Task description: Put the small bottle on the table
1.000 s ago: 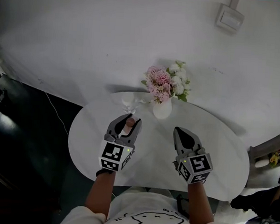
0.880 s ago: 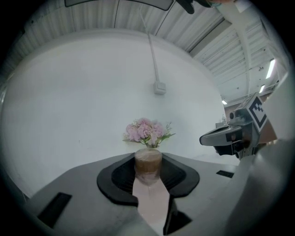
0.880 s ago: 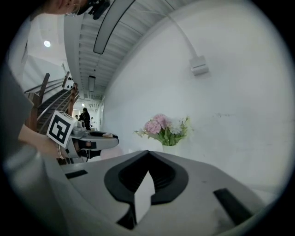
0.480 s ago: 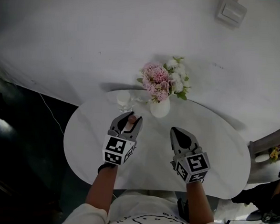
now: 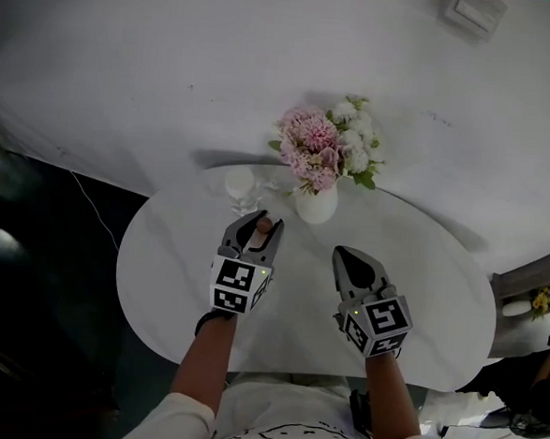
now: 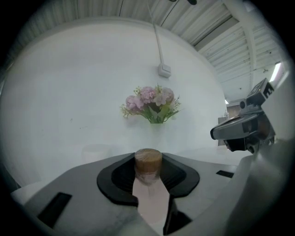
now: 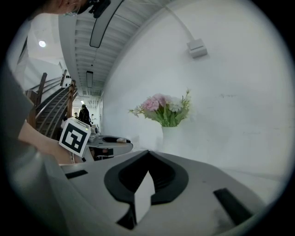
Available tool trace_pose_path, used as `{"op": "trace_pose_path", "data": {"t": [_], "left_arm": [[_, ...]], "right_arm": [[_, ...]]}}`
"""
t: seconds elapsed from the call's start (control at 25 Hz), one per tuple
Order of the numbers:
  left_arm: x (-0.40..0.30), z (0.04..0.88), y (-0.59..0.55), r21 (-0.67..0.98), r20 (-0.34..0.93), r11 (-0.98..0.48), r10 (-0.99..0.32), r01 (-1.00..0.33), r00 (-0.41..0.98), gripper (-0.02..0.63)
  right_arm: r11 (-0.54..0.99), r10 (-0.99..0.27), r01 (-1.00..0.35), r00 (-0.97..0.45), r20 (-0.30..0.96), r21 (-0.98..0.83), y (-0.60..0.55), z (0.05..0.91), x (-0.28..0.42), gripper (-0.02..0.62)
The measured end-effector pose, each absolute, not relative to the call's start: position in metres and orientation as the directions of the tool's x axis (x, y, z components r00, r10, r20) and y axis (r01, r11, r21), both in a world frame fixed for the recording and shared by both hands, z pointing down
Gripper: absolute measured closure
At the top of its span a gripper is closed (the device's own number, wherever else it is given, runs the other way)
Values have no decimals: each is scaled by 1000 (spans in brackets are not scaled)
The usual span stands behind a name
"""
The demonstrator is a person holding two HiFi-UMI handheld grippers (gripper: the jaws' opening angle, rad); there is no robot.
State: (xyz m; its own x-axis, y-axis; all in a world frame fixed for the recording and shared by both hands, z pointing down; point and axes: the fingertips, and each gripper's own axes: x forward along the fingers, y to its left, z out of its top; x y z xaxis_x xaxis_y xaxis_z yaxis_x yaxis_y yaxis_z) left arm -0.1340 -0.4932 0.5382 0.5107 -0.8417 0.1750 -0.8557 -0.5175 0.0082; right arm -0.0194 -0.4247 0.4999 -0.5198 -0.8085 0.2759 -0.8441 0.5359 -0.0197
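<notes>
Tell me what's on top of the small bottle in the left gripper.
A brown cork-like stopper caps the small bottle, which the left gripper clamps. The jaws cover its body, so contents and base cannot be seen.

No words or numbers can be read anywhere. The left marker cube (image 5: 239, 286) and the right marker cube (image 5: 380, 324) only have black and white square patterns, not letters. The person's white shirt (image 5: 302, 436) has a black line drawing on it, too cut off to make out.
</notes>
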Motion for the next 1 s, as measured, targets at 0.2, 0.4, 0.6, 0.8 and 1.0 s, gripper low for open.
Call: {"op": "trace_pose_path", "data": {"t": [0.2, 0.4, 0.6, 0.8, 1.0], "left_arm": [[-128, 557, -504, 13, 197, -520, -836, -854, 512, 474], [-121, 571, -511, 16, 214, -525, -830, -851, 515, 474], [-117, 581, -514, 18, 226, -529, -825, -849, 519, 474], [-116, 589, -514, 22, 242, -530, -820, -848, 519, 474], [-113, 598, -514, 28, 263, -532, -813, -847, 519, 474]], "right_arm": [[531, -804, -847, -513, 300, -25, -429, 514, -15, 603], [520, -808, -853, -502, 308, -27, -436, 522, -7, 603], [516, -808, -856, -498, 315, -29, -439, 530, -3, 603], [519, -802, -854, -502, 323, -37, -439, 537, -6, 603], [523, -799, -852, -506, 326, -40, -437, 539, -8, 603]]}}
